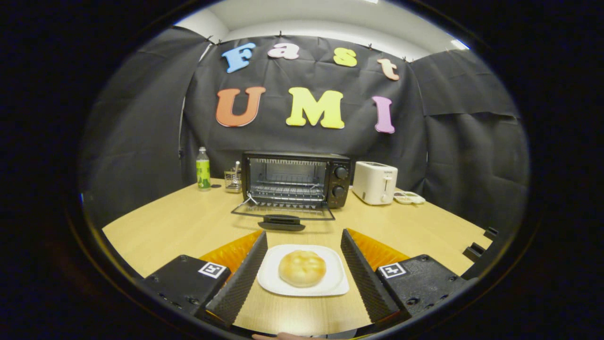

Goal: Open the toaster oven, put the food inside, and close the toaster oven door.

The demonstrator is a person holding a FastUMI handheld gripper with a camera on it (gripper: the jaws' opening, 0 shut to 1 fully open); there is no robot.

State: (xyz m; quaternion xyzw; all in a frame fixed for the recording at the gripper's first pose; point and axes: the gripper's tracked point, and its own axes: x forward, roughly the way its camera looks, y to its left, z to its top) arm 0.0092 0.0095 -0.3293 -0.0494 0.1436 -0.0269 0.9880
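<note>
one bun (302, 267) on one white plate (330, 286), on the table (188, 222) between the gripper's (304, 238) spread fingers, neither touching it. one toaster oven (296, 180) beyond, door (282, 211) dropped flat, rack bare. nearby: one green bottle (203, 168), one white toaster (374, 182), small tray (408, 197).

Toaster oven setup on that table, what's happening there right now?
A person is holding a handheld gripper, open, with its fingers on either side of a white plate carrying a bun, not yet pressing on it. Beyond the fingers, the toaster oven sits with its door already folded down, rack showing. The food still has to go in. A white toaster and a green bottle stand alongside on the table.
</note>
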